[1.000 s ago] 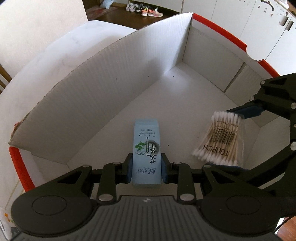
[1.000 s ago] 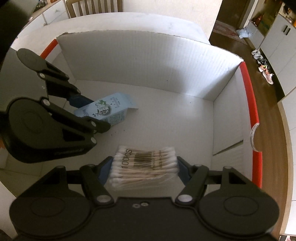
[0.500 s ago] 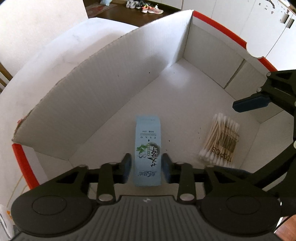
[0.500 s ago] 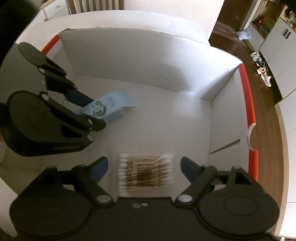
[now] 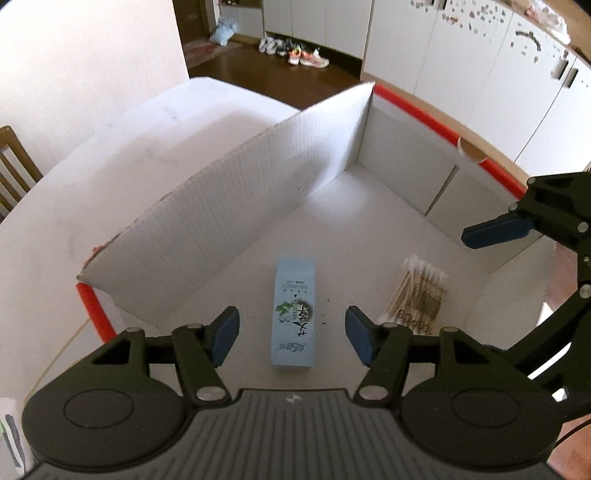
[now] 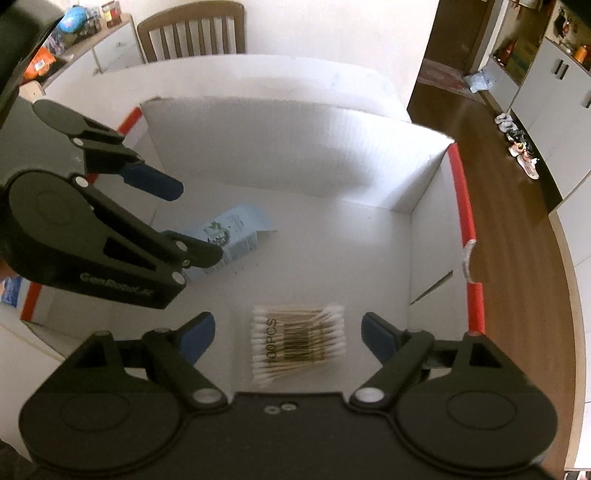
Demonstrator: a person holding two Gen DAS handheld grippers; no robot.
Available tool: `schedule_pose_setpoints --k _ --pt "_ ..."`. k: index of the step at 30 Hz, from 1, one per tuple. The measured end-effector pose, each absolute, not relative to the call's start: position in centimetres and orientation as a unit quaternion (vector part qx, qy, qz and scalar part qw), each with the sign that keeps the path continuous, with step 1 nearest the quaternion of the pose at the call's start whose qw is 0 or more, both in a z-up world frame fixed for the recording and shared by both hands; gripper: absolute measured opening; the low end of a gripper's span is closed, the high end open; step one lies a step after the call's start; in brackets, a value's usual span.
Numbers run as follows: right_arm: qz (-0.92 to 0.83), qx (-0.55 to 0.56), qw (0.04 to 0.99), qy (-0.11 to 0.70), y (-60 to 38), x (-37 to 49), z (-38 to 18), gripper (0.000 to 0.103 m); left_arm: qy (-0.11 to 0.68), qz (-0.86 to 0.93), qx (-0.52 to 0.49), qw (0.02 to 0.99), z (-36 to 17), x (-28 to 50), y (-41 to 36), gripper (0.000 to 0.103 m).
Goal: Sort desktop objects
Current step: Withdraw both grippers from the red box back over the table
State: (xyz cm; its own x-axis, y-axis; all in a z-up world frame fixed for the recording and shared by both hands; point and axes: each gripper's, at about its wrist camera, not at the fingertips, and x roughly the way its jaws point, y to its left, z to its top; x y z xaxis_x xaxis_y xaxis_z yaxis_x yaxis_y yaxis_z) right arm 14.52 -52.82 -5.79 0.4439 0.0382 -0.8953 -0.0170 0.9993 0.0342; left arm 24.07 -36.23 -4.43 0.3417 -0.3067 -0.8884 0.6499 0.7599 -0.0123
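Observation:
A light blue carton (image 5: 294, 312) lies flat on the floor of a white cardboard box (image 5: 236, 206) with red-edged rims. My left gripper (image 5: 291, 334) is open and empty, raised above the carton's near end. A pack of cotton swabs (image 6: 297, 341) lies on the box floor to the carton's right; it also shows in the left wrist view (image 5: 421, 295). My right gripper (image 6: 288, 334) is open and empty, raised above the swabs. The carton also shows in the right wrist view (image 6: 236, 236), partly hidden by the left gripper's body.
The box sits on a white round table (image 5: 110, 158). A wooden chair (image 6: 192, 33) stands beyond the table. White cabinets (image 5: 461, 62) and shoes (image 5: 295, 51) on a dark wood floor lie beyond. A blue-and-white packet (image 6: 11, 290) lies outside the box's left wall.
Both grippers opened and let go: the carton and the swab pack now lie on the box floor. Both grippers have lifted up and back, jaws spreading wider.

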Motion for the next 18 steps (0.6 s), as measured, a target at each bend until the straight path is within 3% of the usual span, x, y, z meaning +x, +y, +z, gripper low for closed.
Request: schedule_pose_setpoints --k 18 --pt "-0.003 0.036 0.9 0.434 -51.8 8.8 -0.7 0.089 0.42 -0.309 0.109 0.846 0.5 18.8 -34.8 0.063"
